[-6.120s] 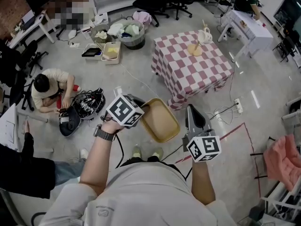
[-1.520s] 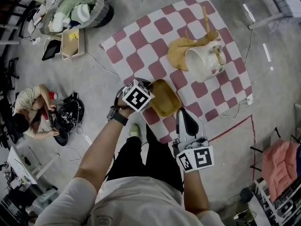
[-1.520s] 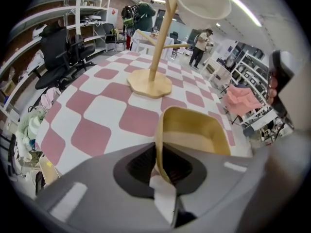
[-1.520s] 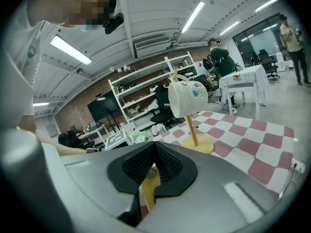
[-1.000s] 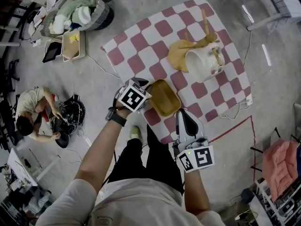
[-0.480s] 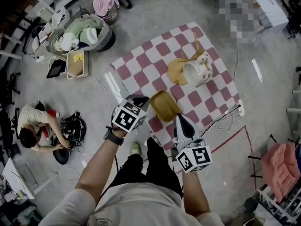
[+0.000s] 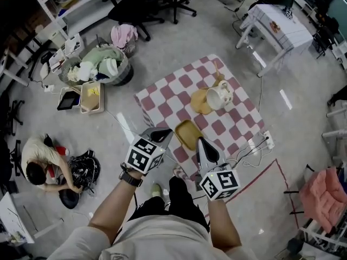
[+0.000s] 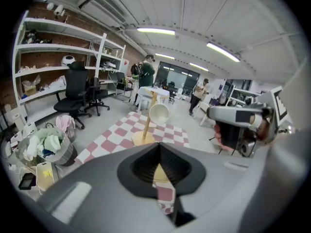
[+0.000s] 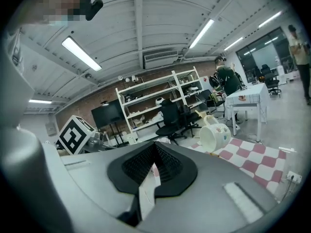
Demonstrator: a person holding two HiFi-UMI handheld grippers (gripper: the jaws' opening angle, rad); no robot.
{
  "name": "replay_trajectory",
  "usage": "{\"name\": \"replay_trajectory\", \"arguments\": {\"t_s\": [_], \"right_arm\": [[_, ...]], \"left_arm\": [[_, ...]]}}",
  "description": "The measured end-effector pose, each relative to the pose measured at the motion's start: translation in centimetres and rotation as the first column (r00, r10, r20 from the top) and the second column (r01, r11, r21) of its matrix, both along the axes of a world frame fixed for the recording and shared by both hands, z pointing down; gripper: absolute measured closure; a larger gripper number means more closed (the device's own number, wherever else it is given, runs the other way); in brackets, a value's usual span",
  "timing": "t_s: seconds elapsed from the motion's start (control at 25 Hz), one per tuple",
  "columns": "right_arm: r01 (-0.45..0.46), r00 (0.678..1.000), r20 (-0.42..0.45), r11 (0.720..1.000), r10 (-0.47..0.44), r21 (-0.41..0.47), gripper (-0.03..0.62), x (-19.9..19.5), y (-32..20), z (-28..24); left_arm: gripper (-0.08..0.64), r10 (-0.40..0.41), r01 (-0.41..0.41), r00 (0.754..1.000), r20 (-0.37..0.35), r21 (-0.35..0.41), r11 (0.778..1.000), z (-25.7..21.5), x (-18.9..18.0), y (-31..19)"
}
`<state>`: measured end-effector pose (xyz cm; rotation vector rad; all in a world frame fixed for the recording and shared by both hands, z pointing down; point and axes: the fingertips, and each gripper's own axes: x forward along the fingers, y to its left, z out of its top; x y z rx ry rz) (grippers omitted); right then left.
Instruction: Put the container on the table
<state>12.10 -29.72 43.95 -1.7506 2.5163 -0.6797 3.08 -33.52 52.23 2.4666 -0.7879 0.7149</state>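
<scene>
We reach both forearms (image 7: pixel 116 199) forward. Our left tool (image 7: pixel 162 135) has its jaws together. Just right of it, the right tool (image 7: pixel 201 143) does too.

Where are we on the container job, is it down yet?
Done, it seems: the yellow container lies flat on the checkered table, near its closest edge, in front of the mug stand. In hand: nothing. The left claw and right claw both show jaws together, beside the container and apparently off it. Left: only pulling the claws away.
</scene>
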Motion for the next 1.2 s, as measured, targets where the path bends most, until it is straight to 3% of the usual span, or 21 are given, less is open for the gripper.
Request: {"name": "replay_trajectory", "arguments": {"t_s": [0.44,1.2], "right_arm": [[0.021,0.999,-0.041,0.994,-0.017,0.109,0.583,-4.2,3.1,-6.4],[0.005,0.993,-0.115,0.964,0.027,0.266,0.583,-7.2,7.7,-14.2]], "left_arm": [[0.554,-0.018,0.038,0.992,-0.124,0.162,0.986,-10.0,-2.6,3.8],[0.554,-0.014,0.101,0.97,-0.244,0.346,0.933,-20.2,-6.7,8.3]]}}
